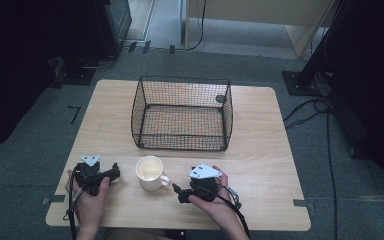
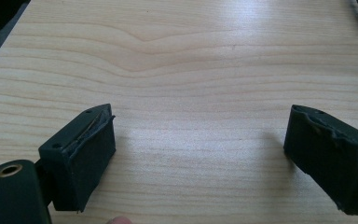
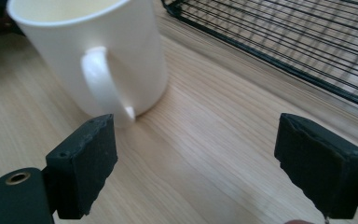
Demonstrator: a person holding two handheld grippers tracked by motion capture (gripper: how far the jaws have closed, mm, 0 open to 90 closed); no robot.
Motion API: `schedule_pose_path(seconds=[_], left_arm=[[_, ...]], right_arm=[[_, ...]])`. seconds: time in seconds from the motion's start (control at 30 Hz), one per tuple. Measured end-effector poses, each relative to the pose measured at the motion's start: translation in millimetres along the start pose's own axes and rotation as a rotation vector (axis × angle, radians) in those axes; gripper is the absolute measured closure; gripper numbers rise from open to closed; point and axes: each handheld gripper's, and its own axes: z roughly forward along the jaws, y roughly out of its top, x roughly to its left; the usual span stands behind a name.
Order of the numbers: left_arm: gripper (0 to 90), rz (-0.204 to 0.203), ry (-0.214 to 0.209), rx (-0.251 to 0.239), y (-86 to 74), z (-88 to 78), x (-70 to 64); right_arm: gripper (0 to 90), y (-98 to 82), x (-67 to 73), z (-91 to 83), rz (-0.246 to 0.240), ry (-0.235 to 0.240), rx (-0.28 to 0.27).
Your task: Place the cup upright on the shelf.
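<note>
Left gripper (image 2: pixel 198 156): jaws wide apart over bare table (image 2: pixel 186 70).
Right gripper (image 3: pixel 198 163): jaws wide apart, just beside the mug's handle.
Mug (image 1: pixel 151 173): upright between both grippers, looks empty.
Basket (image 1: pixel 182 114): wire, beyond the mug, empty.

both forearms come in low and side by side, each hand wrapped around its tool. the left hand (image 1: pixel 91 192) holds the left gripper (image 1: pixel 114 173) with jaws spread wide, nothing between them. well apart from it, the right hand (image 1: pixel 211 202) holds the right gripper (image 1: pixel 176 192), jaws likewise gaping. the two grippers' tips point toward one another.
</note>
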Motion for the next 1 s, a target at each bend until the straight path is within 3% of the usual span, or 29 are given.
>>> schedule_pose_path(seconds=[0.3,0.57,0.6,0.63,0.73,1.0], left_arm=[[9.1,0.001,0.0,0.0,0.0,0.0,0.1],[9.1,0.003,-0.001,0.0,0.0,0.0,0.0],[9.1,0.003,-0.001,0.0,0.0,0.0,0.0],[9.1,0.003,-0.001,0.0,0.0,0.0,0.0],[9.1,0.003,-0.002,0.0,0.0,0.0,0.0],[9.1,0.003,-0.002,0.0,0.0,0.0,0.0]], right_arm=[[16.8,5.0,16.1,10.0,-0.02,0.069,-0.003],[52.4,10.8,22.1,14.0,-0.018,0.14,-0.053],[52.4,10.8,22.1,14.0,-0.018,0.14,-0.053],[62.2,12.0,22.3,15.6,-0.016,0.157,-0.053],[74.1,13.1,23.3,16.9,-0.031,0.165,-0.056],[75.1,14.6,26.7,19.6,-0.082,0.17,-0.025]])
